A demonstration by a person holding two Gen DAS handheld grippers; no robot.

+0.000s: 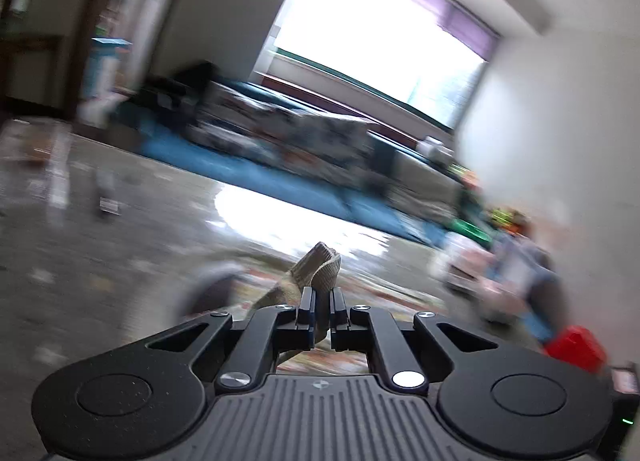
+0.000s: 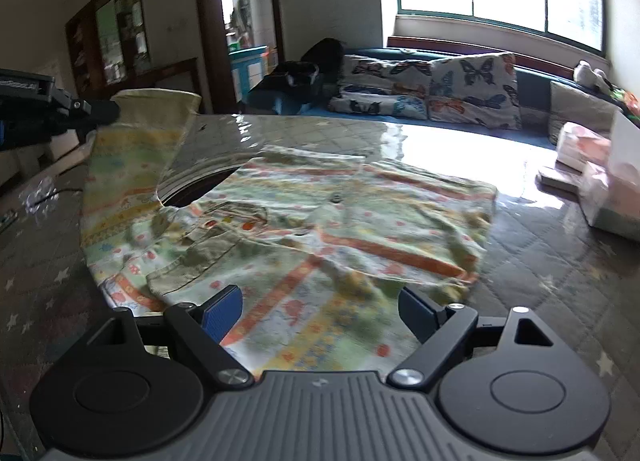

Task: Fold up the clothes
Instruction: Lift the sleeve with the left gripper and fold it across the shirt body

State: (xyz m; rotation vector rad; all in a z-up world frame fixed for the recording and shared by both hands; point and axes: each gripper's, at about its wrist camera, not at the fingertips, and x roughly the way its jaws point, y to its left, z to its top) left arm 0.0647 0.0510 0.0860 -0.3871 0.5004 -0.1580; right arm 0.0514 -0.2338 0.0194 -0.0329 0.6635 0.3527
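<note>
Left gripper (image 1: 321,303) pinches shirt cuff (image 1: 318,267) aloft — right gripper (image 2: 320,311) gapes wide over shirt (image 2: 320,229); 1 jerk could slip it free.

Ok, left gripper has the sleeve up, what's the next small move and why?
Probably carry the sleeve inward over the shirt body and lay it down: the left gripper is shut on its cuff, lifted off the table, while the right gripper hovers open.

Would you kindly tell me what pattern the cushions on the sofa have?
The cushions carry a butterfly print on a pale ground, clearest in the right wrist view.
</note>
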